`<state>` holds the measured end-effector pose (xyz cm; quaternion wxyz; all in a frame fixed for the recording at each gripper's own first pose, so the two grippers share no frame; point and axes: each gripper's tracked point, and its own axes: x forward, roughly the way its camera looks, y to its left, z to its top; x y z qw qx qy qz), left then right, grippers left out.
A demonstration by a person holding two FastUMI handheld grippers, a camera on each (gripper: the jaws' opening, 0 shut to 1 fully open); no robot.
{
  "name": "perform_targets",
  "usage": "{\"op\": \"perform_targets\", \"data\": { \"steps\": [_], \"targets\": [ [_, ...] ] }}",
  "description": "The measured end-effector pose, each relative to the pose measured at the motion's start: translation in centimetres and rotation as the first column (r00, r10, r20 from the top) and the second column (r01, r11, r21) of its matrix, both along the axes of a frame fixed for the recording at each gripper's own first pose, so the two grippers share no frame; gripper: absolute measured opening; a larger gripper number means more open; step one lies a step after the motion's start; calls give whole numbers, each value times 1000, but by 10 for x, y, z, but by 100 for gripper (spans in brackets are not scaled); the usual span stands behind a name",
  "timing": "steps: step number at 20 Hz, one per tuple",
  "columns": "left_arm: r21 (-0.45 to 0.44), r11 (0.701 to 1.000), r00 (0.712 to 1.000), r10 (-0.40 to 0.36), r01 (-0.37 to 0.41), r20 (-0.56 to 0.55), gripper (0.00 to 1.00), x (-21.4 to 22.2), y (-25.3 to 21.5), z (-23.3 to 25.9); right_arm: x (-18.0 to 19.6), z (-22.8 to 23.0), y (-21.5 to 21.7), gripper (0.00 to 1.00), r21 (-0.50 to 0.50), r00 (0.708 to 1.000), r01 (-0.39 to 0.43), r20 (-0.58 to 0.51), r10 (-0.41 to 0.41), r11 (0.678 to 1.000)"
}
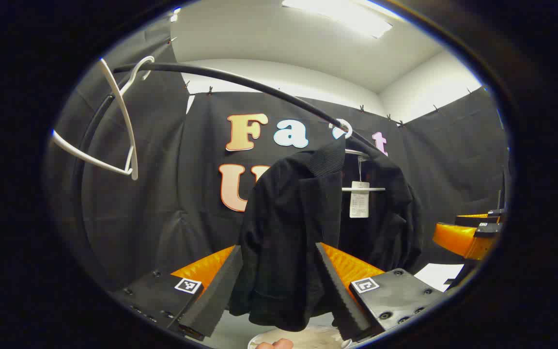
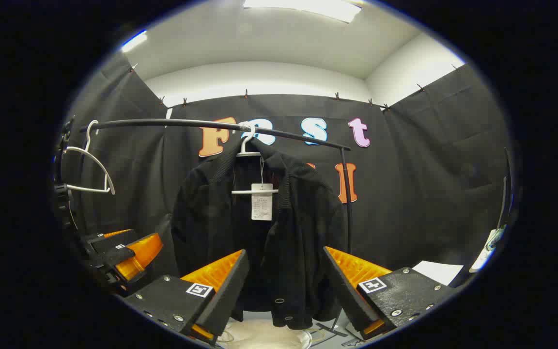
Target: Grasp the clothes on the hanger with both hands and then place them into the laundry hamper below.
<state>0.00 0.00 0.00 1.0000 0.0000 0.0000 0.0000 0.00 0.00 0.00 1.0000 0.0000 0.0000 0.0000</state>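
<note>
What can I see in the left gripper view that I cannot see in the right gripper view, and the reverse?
Left gripper view: the right gripper at the right edge, a fingertip at the bottom. Right gripper view: the left gripper at the left, the rack's upright post, the jacket's snaps. Both: the black jacket on its white hanger, an empty hanger, the rail.

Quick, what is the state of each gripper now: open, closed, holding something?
Left gripper: open, fingers spread either side of the black jacket, not gripping it.
Right gripper: open, holding nothing, jacket hanging ahead between its fingers.
</note>
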Motion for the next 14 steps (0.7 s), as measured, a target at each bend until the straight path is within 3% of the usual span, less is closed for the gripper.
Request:
{"op": "perform_targets", "data": {
  "steps": [1,2,3,4,5,7,8,11,12,14],
  "targets": [
    [3,1000,1000,15,-15,-7,96,-2,2,-2,1,-6,1,94,-9,1000,-9,-13,9,1000],
    [8,1000,1000,23,-23,-11,100,-4,3,-3,-1,-11,0,94,-21,1000,-13,-11,13,1000],
    [7,1000,1000,24,-24,-6,92,-4,3,-3,-1,-12,-2,94,-30,1000,-8,-4,8,1000],
    [7,1000,1000,30,-30,-10,93,-4,4,-3,-1,-17,-4,94,-34,1000,-8,-19,8,999],
    [7,1000,999,27,-27,-22,100,-7,3,-7,-2,-24,-3,94,-34,999,-16,-32,15,999],
    [4,1000,999,7,-6,-33,100,-11,-1,-11,-5,-26,-5,94,-30,999,-9,-33,8,999],
    [7,1000,999,11,-10,-33,92,-11,0,-12,-7,-31,-7,94,-22,999,-5,-48,4,1000],
    [19,1000,998,14,-13,-62,100,-10,0,-20,-7,-38,-10,94,6,997,-2,-80,3,1000],
    [10,1000,998,15,-15,-64,92,-11,-1,-22,-6,-39,-12,94,10,996,-3,-86,4,1000],
    [-5,1000,998,20,-20,-57,93,-10,-1,-21,-2,-39,-17,94,10,996,3,-87,-2,1000]
  ]
}}
